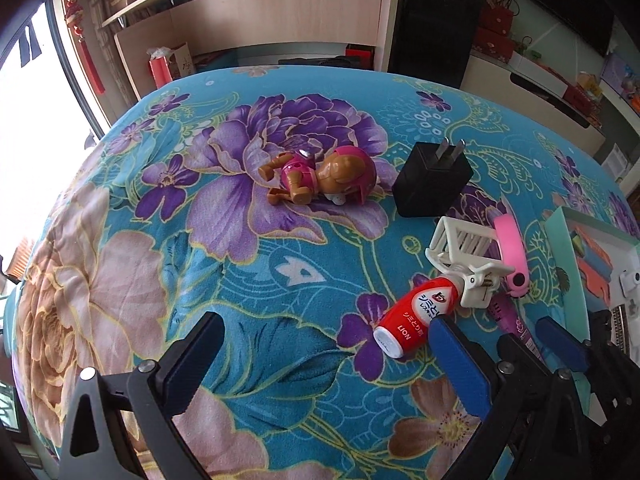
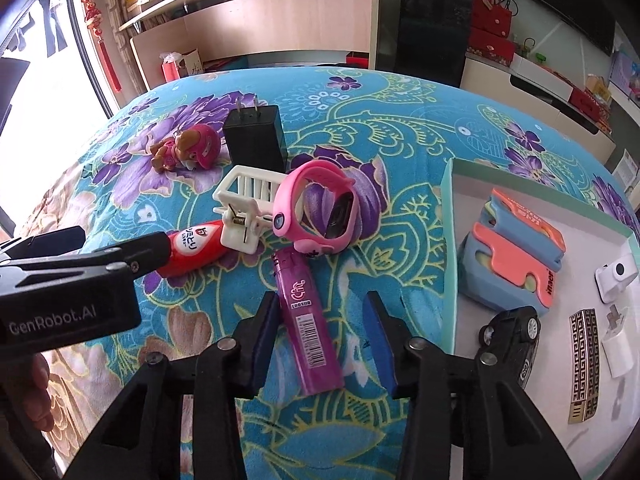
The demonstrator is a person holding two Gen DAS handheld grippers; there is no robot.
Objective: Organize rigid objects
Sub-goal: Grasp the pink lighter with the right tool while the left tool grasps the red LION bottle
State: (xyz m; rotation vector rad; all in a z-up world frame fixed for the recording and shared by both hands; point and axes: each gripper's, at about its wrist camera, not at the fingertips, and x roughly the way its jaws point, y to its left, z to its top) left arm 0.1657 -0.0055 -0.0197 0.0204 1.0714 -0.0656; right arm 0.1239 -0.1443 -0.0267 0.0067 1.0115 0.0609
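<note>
My right gripper (image 2: 322, 340) points down over the purple lighter (image 2: 308, 320), which lies between its jaws. The left pad is at the lighter's edge and a gap shows on the right, so it is open. My left gripper (image 1: 328, 360) hangs wide open over the floral cloth with nothing between its fingers. Its right finger (image 1: 460, 364) sits beside the base of the red bottle (image 1: 416, 316). Further back lie a white clip basket (image 2: 248, 196), a pink watch (image 2: 312, 208), a black charger (image 2: 254, 140) and a pink toy pup (image 2: 186, 150).
A teal-rimmed tray (image 2: 452, 240) lies at the right. It holds a blue and coral block (image 2: 512, 256), a black toy car (image 2: 516, 340), a small white camera (image 2: 616, 276), a white plug (image 2: 618, 348) and a gold patterned piece (image 2: 584, 360). Shelves and cabinets stand beyond the far edge.
</note>
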